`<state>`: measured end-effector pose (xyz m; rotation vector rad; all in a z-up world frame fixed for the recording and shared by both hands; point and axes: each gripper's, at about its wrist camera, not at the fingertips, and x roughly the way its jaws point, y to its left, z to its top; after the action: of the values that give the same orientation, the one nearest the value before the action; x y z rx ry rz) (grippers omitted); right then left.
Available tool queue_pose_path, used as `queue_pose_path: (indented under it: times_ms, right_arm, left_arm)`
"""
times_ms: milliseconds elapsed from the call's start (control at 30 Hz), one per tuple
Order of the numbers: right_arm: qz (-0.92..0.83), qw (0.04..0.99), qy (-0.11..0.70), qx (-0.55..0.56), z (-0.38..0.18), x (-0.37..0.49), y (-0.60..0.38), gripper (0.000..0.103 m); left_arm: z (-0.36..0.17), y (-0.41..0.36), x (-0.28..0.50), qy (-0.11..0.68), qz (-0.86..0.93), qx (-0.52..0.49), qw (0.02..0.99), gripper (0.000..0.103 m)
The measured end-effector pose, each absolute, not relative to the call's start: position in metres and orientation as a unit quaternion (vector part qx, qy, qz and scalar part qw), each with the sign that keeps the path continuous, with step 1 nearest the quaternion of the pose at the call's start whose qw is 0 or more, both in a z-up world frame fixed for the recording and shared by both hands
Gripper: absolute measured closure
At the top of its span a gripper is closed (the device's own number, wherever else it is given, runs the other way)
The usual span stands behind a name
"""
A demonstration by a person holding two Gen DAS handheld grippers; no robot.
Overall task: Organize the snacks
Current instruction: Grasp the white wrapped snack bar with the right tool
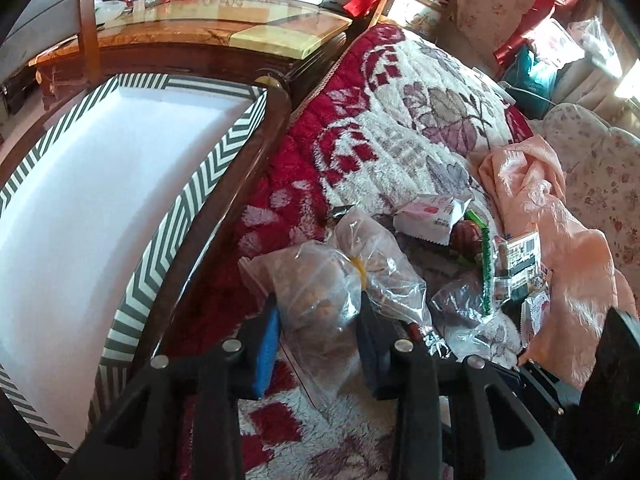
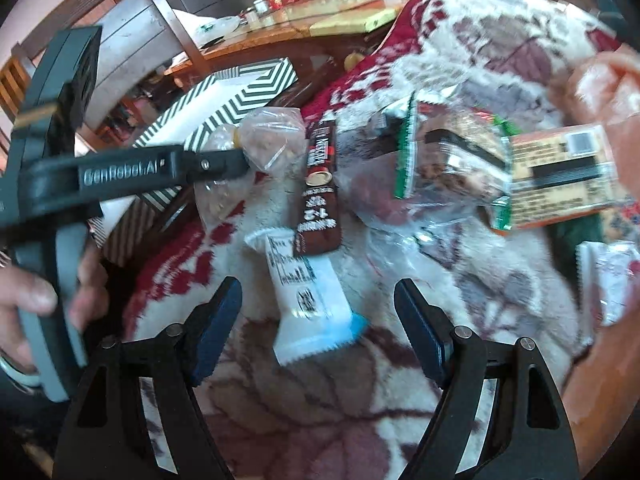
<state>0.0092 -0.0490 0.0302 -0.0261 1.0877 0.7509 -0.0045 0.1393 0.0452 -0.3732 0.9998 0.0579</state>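
Note:
My left gripper point(image 1: 318, 312) is shut on a clear plastic bag of brown snacks point(image 1: 316, 280) tied with a yellow band, just above the red and white fleece blanket point(image 1: 384, 120). In the right wrist view that same bag point(image 2: 268, 136) hangs from the left gripper's fingers point(image 2: 216, 164). My right gripper point(image 2: 318, 320) stands open over the blanket, with a white and blue snack packet point(image 2: 308, 300) lying between its fingers, untouched. A brown coffee stick point(image 2: 320, 184) lies just beyond it. Further right lie a green-edged clear bag point(image 2: 448, 160) and an orange packet point(image 2: 560, 176).
A white box with a grey chevron rim point(image 1: 192, 208) stands to the left, beside a dark wooden rail point(image 1: 248, 152). A peach cloth point(image 1: 560, 208) lies on the right. More wrappers point(image 1: 428, 216) are heaped on the blanket. A hand point(image 2: 36, 292) grips the left tool's handle.

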Motion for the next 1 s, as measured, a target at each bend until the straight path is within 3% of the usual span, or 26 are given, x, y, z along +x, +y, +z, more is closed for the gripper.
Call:
queue_pose_path:
  times_ms: [67, 200, 233, 1000]
  right_arm:
    - [0.355, 0.781, 0.513, -0.016, 0.027, 0.013, -0.042, 0.033]
    - [0.360, 0.770, 0.526, -0.037, 0.022, 0.016, -0.030, 0.069]
    - [0.364, 0.770, 0.523, -0.040, 0.022, 0.014, -0.029, 0.070]
    - [0.380, 0.797, 0.465, -0.067, 0.072, -0.015, -0.009, 0.070]
  left_arm:
    - [0.046, 0.139, -0.005, 0.475, 0.028, -0.176, 0.862, 0.065]
    - [0.048, 0.139, -0.006, 0.471, 0.028, -0.170, 0.865, 0.065]
    - [0.048, 0.139, -0.007, 0.469, 0.029, -0.167, 0.866, 0.065]
    - [0.095, 0.168, -0.037, 0.417, 0.077, -0.144, 0.894, 0.065]
